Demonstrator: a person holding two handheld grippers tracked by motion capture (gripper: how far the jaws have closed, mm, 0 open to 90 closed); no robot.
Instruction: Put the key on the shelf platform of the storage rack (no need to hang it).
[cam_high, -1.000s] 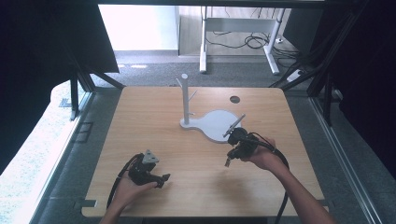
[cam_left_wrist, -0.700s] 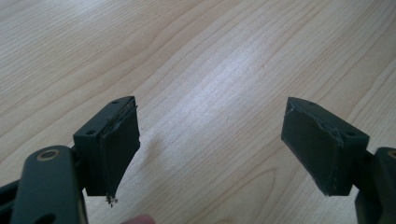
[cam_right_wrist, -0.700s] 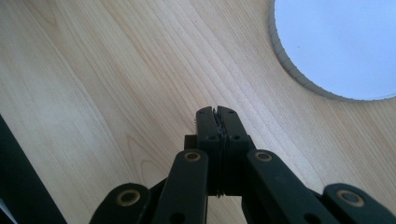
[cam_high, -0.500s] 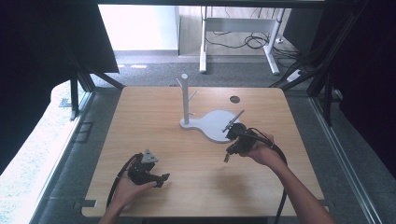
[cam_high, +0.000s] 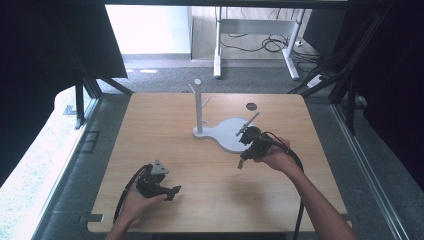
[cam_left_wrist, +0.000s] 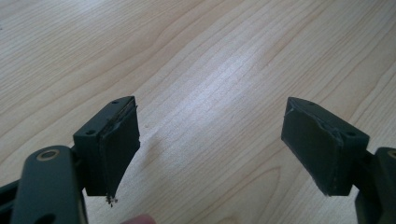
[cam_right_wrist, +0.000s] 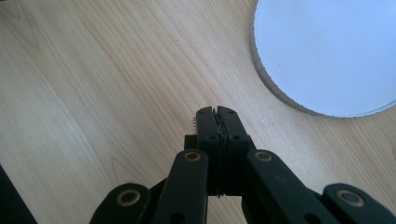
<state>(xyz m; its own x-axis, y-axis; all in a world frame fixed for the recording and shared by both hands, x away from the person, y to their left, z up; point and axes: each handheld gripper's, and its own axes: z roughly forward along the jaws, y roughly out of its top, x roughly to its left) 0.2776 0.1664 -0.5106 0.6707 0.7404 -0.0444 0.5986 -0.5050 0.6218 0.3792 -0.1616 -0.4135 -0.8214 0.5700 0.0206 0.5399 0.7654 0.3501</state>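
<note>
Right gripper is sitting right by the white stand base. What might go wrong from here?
The right gripper is shut with nothing between its pads, beside the white stand base; moving forward like this, it may just nudge the base rather than grip anything. The upright post with its pegs looks easy to knock or tip from a push. The left gripper is open over bare table, too far off to steady the stand.

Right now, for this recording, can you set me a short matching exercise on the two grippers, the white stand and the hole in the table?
Things:
1. left black gripper
2. right black gripper
3. white flat-based stand with an upright peg post
4. small round dark hole in the wooden table

States or places:
A. jaws shut, nothing between them
B. far side of the table, beyond the stand's base
C. jaws wide apart over bare wood
D. middle of the table

Pairs: 1-C, 2-A, 3-D, 4-B
</note>
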